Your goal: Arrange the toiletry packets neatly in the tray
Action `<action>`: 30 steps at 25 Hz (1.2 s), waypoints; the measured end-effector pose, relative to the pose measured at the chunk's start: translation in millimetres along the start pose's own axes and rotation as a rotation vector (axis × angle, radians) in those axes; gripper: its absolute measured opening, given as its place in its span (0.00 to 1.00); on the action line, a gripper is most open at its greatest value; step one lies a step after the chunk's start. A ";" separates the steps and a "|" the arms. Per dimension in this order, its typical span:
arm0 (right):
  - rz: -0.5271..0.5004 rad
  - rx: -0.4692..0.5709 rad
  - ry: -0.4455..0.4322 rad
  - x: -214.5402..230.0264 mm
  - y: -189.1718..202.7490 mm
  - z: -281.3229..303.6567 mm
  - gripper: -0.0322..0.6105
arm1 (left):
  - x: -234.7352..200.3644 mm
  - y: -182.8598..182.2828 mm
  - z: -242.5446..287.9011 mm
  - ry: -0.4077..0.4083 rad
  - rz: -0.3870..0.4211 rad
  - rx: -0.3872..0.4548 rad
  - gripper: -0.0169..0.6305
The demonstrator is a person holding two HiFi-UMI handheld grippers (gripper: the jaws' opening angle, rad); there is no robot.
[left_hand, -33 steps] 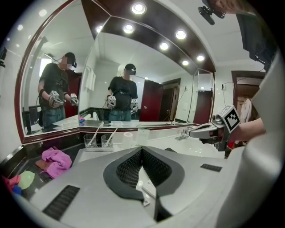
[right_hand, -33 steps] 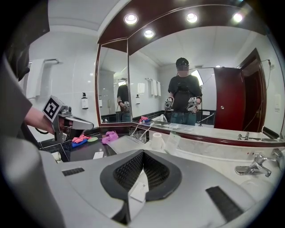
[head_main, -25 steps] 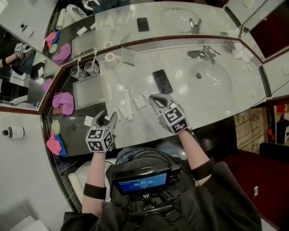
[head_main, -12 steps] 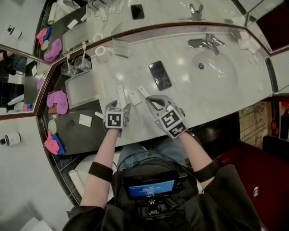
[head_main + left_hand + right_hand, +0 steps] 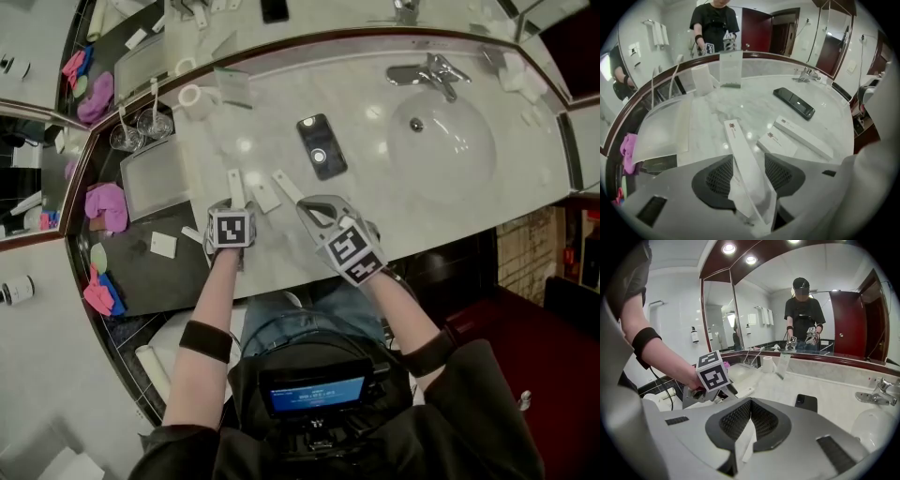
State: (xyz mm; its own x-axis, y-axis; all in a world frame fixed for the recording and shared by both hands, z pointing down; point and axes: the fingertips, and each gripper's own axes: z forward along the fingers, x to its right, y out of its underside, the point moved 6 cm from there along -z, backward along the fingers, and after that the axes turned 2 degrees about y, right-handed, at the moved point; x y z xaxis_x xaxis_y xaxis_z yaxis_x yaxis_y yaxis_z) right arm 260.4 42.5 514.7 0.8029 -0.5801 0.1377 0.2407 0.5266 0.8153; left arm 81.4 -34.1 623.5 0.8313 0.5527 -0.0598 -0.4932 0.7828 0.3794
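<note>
Marble counter [image 5: 281, 122]: pale, veined, glossy, curving from a dark section at the left end to the basin at the right.
tray [image 5: 131, 183]: frosted plastic, rectangular, at the counter's left end, with two glasses [image 5: 155, 124] just beyond it.
long packet A [image 5: 736, 140]: white and narrow, flat on the marble just right of the tray and outside it. It runs lengthwise between the left jaws, and its near end looks crumpled.
left gripper [image 5: 749, 161]: pointed steeply down over long packet A. The jaws are part-way apart and have just been closing. The packet lies between the pads, close against the left pad, with a sliver of gap at the right one. No firm pinch is visible.
short packet [image 5: 777, 141]: white, flat on the marble, just right of long packet A and apart from it.
long packet B [image 5: 805, 138]: white, lying right beside the short packet on its far side. In the head view its near end is close to the right gripper's tips.
right gripper [image 5: 751, 401]: tilted downward, low over the counter, with the jaws pressed together. A white sliver shows in the slot behind the pads; I cannot tell whether it is packet or counter.
phone [image 5: 322, 147]: dark, flat on the marble beyond the packets, between them and the sink [image 5: 459, 159].
faucet [image 5: 431, 73]: chrome, behind the basin.
dark section [image 5: 178, 281]: carries one small white square item [image 5: 163, 246], apart from the other packets. A pink cloth [image 5: 105, 204] lies near the tray's left side.
</note>
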 end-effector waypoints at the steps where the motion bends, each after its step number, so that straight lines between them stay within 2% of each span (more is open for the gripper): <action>1: 0.000 -0.002 -0.001 0.9 1.6 -1.1 0.05 | -1.7 0.2 -2.0 -0.027 0.005 -0.007 0.29; 4: 0.002 -0.005 -0.003 3.4 4.3 -4.0 0.05 | -2.4 1.9 -4.0 -0.059 0.012 -0.009 0.25; 8: 0.002 -0.006 -0.006 5.8 3.7 -5.3 0.05 | 2.3 3.9 1.3 -0.019 -0.007 0.024 0.23; 12: 0.000 -0.010 -0.014 5.3 3.5 -2.3 0.05 | 0.0 1.3 -6.9 -0.018 -0.003 0.056 0.22; 17: -0.007 -0.019 -0.036 -1.9 -0.9 7.2 0.05 | -4.0 -7.6 -33.0 -0.027 0.067 0.124 0.22; 23: -0.024 -0.020 -0.077 -18.7 -21.0 28.7 0.05 | -38.1 -7.8 -66.2 -0.065 0.142 0.209 0.22; 30: -0.041 -0.027 -0.126 -56.1 -51.1 67.4 0.05 | -93.2 -3.6 -98.9 -0.133 0.351 0.244 0.22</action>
State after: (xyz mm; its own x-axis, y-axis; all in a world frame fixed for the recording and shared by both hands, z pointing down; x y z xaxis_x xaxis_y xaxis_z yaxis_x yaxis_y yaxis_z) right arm 166.3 6.2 503.2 0.7172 -0.6744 0.1754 0.2883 0.5163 0.8064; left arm -19.7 -60.2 536.4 0.6582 0.7185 0.2247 -0.6894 0.4555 0.5632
